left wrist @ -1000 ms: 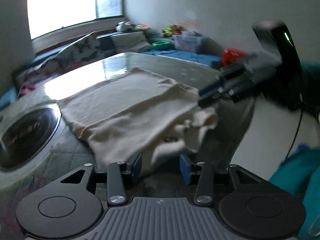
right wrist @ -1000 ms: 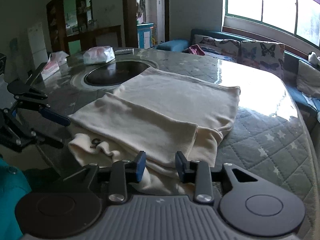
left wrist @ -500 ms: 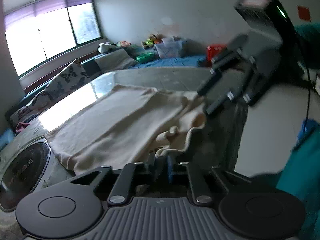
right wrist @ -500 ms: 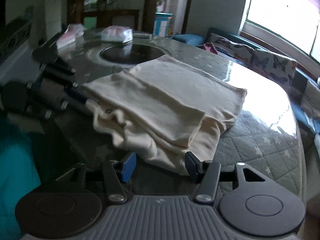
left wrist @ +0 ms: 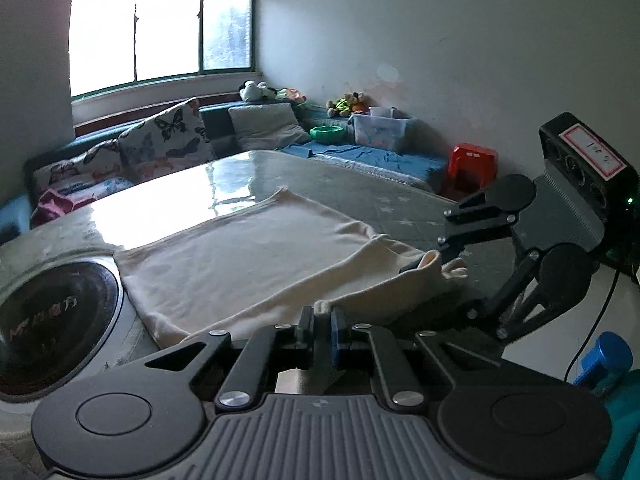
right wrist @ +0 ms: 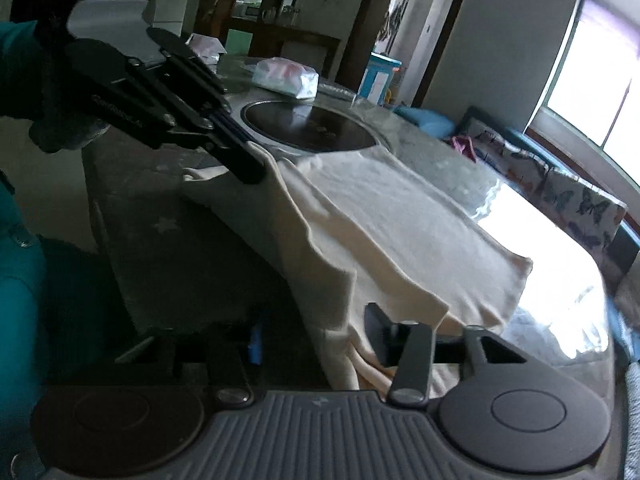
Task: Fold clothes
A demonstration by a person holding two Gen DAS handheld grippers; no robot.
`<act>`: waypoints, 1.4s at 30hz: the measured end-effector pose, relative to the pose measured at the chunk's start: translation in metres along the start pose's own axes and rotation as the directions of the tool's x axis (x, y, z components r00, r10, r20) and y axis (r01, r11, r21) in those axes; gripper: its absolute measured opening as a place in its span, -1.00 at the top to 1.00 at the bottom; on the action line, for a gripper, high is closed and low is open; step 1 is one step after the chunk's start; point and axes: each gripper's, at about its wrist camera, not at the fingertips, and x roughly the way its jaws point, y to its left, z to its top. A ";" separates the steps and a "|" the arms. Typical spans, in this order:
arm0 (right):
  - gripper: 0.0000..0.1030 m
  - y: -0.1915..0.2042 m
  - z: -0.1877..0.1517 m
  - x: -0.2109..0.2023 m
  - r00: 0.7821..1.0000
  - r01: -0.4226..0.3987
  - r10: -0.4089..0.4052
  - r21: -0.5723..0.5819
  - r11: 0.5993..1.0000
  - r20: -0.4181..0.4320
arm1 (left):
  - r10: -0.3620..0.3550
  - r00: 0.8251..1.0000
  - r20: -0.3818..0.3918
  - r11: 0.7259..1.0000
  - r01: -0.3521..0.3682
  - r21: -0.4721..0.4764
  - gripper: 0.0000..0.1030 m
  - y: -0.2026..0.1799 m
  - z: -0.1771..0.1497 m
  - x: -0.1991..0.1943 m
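Both hand-held grippers, left [left wrist: 322, 322] and right [left wrist: 430, 259], now pinch the cream garment [left wrist: 248, 256] beside the hob [left wrist: 52, 320].

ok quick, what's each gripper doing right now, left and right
Left gripper: closed on the near edge of the cream garment.
Right gripper: closed on the same garment's other corner.

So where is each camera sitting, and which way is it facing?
Left wrist: rides the left gripper, facing the window across the cream garment; right gripper enters from the right.
Right wrist: rides the right gripper, facing the doorway; left gripper and teal sleeve show.
Shared: garment, table's round inset, butterfly cushions.
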 end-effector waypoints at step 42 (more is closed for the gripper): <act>0.79 0.011 0.013 -0.025 0.992 -0.121 0.115 0.148 0.982 0.047 | 0.113 0.994 -0.005 0.993 -0.113 -0.038 0.91 -0.004 -0.041 -0.073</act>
